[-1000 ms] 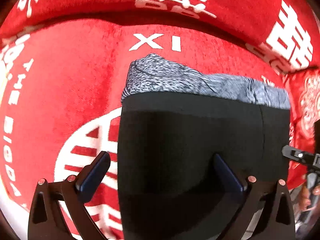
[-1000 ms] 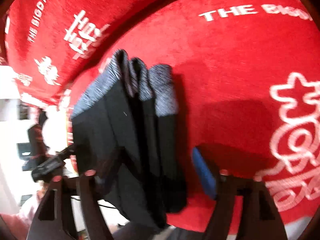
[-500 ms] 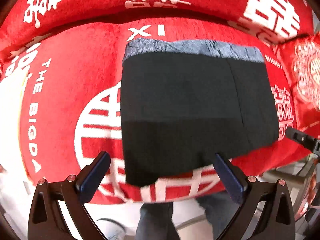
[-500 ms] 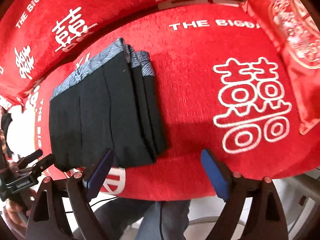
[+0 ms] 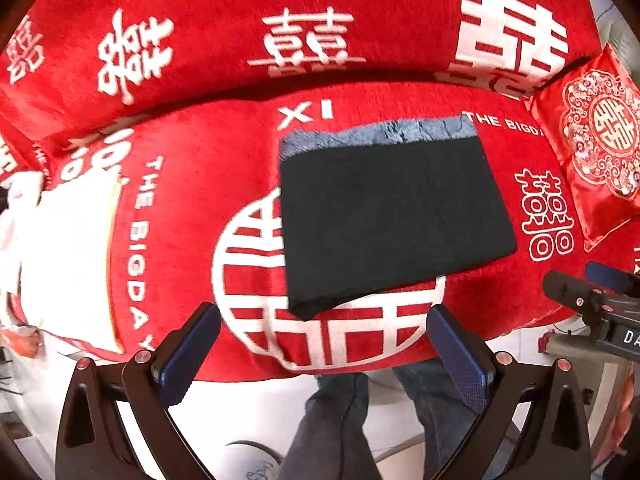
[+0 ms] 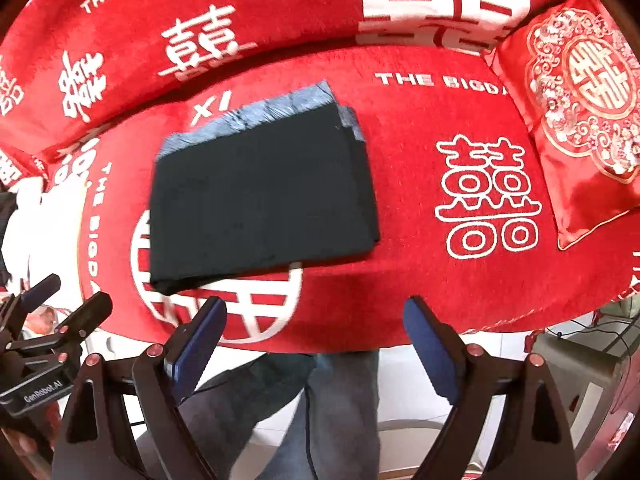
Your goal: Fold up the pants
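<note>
The black pants (image 5: 390, 220) with a grey patterned waistband lie folded into a compact rectangle on the red sofa seat (image 5: 192, 200); they also show in the right wrist view (image 6: 260, 196). My left gripper (image 5: 323, 344) is open and empty, held back off the seat's front edge. My right gripper (image 6: 314, 340) is open and empty, also back from the seat edge. Each gripper shows at the side of the other's view.
A red embroidered cushion (image 6: 580, 92) leans at the right end of the sofa. A white cloth (image 5: 60, 252) covers the seat's left end. The person's legs in jeans (image 6: 332, 412) stand below the seat edge. The sofa back (image 5: 304, 24) rises behind.
Both grippers have pulled back and up from the folded pants, which lay between the fingers a second ago. The pants now rest alone on the seat.
</note>
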The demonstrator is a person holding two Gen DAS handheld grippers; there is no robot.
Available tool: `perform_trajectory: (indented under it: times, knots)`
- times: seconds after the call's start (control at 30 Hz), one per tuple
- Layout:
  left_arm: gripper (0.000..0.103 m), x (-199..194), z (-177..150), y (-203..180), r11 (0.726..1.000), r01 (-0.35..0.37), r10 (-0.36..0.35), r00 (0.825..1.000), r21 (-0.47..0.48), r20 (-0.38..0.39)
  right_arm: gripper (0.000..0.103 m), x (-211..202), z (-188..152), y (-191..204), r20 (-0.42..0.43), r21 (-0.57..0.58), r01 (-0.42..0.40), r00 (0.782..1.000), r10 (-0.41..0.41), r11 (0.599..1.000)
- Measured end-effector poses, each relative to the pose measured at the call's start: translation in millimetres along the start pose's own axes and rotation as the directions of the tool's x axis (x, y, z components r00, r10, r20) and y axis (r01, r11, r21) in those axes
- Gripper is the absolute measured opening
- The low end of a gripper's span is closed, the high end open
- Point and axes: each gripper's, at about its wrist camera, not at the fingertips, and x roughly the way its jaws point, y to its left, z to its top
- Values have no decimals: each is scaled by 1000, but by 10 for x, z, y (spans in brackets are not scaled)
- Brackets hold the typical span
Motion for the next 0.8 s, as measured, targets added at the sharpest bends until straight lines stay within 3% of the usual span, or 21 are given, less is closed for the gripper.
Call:
perform_trajectory:
  times: [0.4,0.8]
  knots:
    - [103,-406,17,53,999,-29,31,999,-43,34,92,-414,48,234,31,-30,62,998,-61,998]
    - [103,-570,33,-100,992,-73,76,997,-101,31,92,-548,107,139,9,-97,52,999,-51,994]
